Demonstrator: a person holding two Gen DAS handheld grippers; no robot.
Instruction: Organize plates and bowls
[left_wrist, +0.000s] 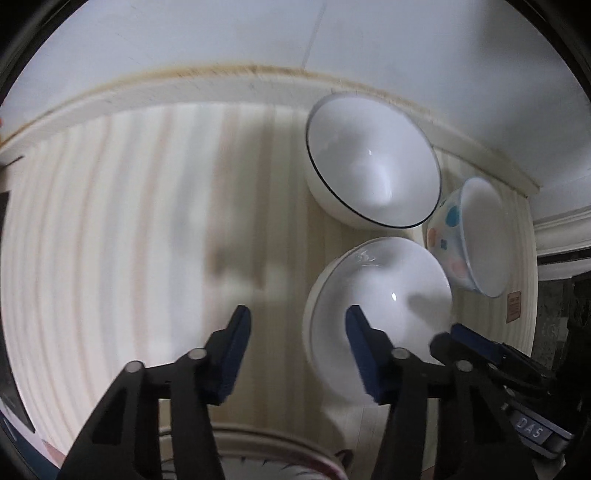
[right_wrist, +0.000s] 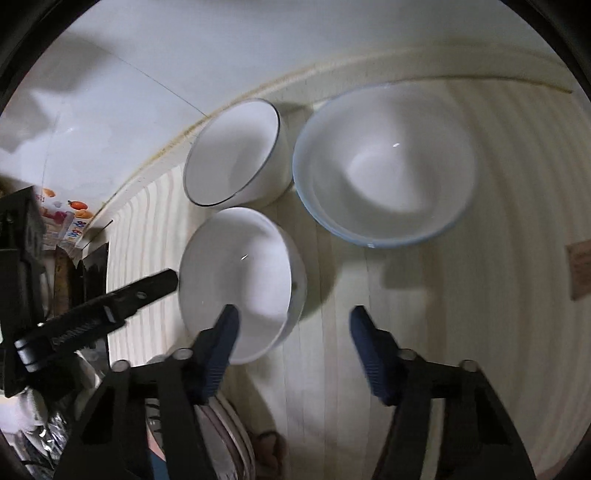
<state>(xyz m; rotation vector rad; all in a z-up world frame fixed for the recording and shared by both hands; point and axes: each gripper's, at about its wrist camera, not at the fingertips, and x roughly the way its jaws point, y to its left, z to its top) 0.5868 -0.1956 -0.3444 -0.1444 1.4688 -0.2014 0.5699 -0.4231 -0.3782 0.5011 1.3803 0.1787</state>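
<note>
Three bowls stand on a pale wooden table (left_wrist: 110, 240). A plain white bowl (left_wrist: 380, 314) (right_wrist: 240, 280) is nearest. A white bowl with a dark rim (left_wrist: 373, 162) (right_wrist: 236, 155) stands behind it by the wall. A larger bowl with coloured dots outside (left_wrist: 476, 236) (right_wrist: 388, 162) stands to the right. My left gripper (left_wrist: 295, 350) is open and empty, its right finger over the plain bowl's left side. My right gripper (right_wrist: 291, 347) is open and empty, its left finger over the plain bowl's near rim. It shows at the right in the left wrist view (left_wrist: 476, 343).
A stack of plates (right_wrist: 225, 435) (left_wrist: 273, 458) lies at the near table edge under the grippers. A white wall (left_wrist: 258, 37) runs behind the table. Cluttered items (right_wrist: 55, 221) sit off the table's left end. A small brown label (right_wrist: 580, 269) lies on the right.
</note>
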